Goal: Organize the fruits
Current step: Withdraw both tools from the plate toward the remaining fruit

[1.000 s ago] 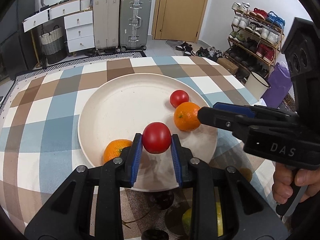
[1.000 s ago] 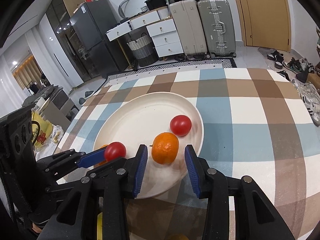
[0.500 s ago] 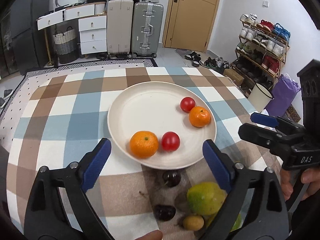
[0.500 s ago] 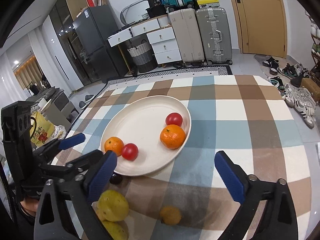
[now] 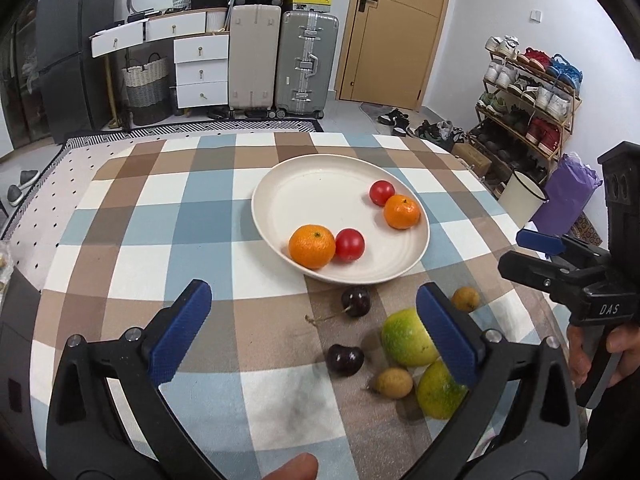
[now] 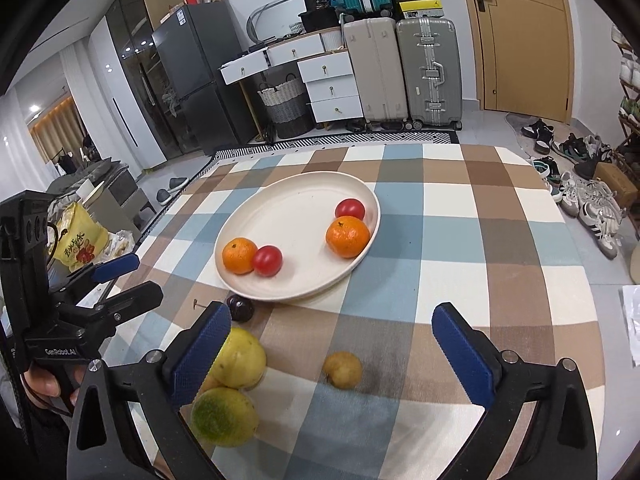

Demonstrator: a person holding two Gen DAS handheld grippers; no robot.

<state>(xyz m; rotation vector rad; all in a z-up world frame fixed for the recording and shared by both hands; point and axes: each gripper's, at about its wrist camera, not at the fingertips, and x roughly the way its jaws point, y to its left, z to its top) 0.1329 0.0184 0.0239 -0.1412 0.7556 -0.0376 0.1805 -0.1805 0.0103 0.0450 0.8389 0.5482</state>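
A cream plate [image 5: 316, 184] [image 6: 296, 208] on the checked tablecloth holds two oranges [image 5: 312, 246] [image 5: 402, 211] and two tomatoes [image 5: 349, 244] [image 5: 381, 193]. In front of the plate lie two dark cherries [image 5: 355, 301] [image 5: 344, 359], two green-yellow citrus fruits [image 5: 406, 338] [image 5: 440, 392] and two small yellow fruits [image 5: 394, 383] [image 5: 466, 298]. My left gripper [image 5: 312, 336] is open and empty, above the cloth short of the plate. My right gripper [image 6: 332, 354] is open and empty, with a small yellow fruit [image 6: 343, 369] between its fingers on the cloth below.
The table's right edge [image 6: 592, 280] drops to a floor with shoes. Suitcases [image 5: 280, 60] and drawers stand beyond the far edge. A yellow bag [image 6: 80, 244] sits off the table's left side. The other gripper shows at the right in the left wrist view [image 5: 568, 268].
My left gripper let go of a tomato beside the near orange on the plate, opened wide and drew back. My right gripper also opened and drew back from the far orange.
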